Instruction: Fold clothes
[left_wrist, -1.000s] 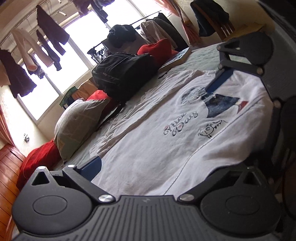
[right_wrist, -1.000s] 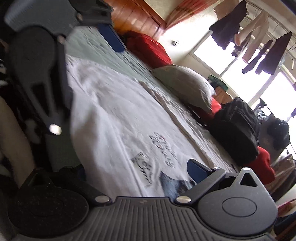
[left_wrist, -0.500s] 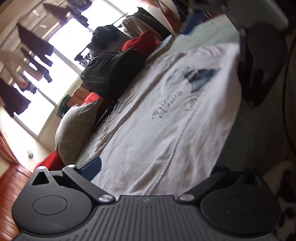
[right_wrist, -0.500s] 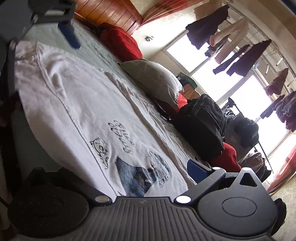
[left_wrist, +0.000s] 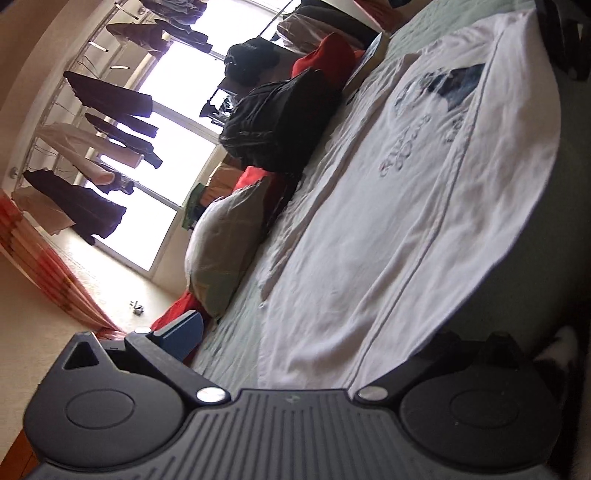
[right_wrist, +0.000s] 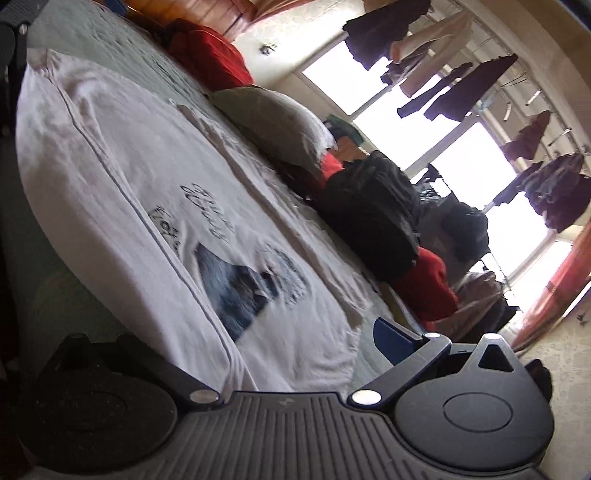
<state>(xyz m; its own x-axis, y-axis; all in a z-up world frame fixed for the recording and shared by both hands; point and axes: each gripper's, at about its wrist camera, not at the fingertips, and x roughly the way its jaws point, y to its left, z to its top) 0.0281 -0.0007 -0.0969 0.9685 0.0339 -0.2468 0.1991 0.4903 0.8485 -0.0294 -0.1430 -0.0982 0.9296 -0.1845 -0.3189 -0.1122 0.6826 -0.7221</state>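
Both grippers have swung apart since a second ago: each camera then showed the other gripper hanging close over the shirt's edge, and now that gripper is sitting only at the far corner of the view. The white T-shirt (left_wrist: 388, 236) is lying print-up on the pale green bedspread (left_wrist: 236, 325), with a fold line running along its near edge and the blue graphic (right_wrist: 236, 284) partly tucked under that fold. The left gripper (left_wrist: 314, 354) is facing one end of the shirt with its fingers spread wide, one blue pad (left_wrist: 184, 332) showing at the left over the bedspread; the cloth is lying between the fingers, but nothing is pinched. The right gripper (right_wrist: 291, 354) is likewise standing released at the opposite end, its blue pad (right_wrist: 391, 339) sitting just beyond the shirt's far edge. Along the far side of the bed a grey pillow (left_wrist: 225, 247), a black backpack (left_wrist: 280, 118) and red cushions (right_wrist: 210, 59) are lined up, with dark clothes (right_wrist: 476, 88) hanging before the bright window.
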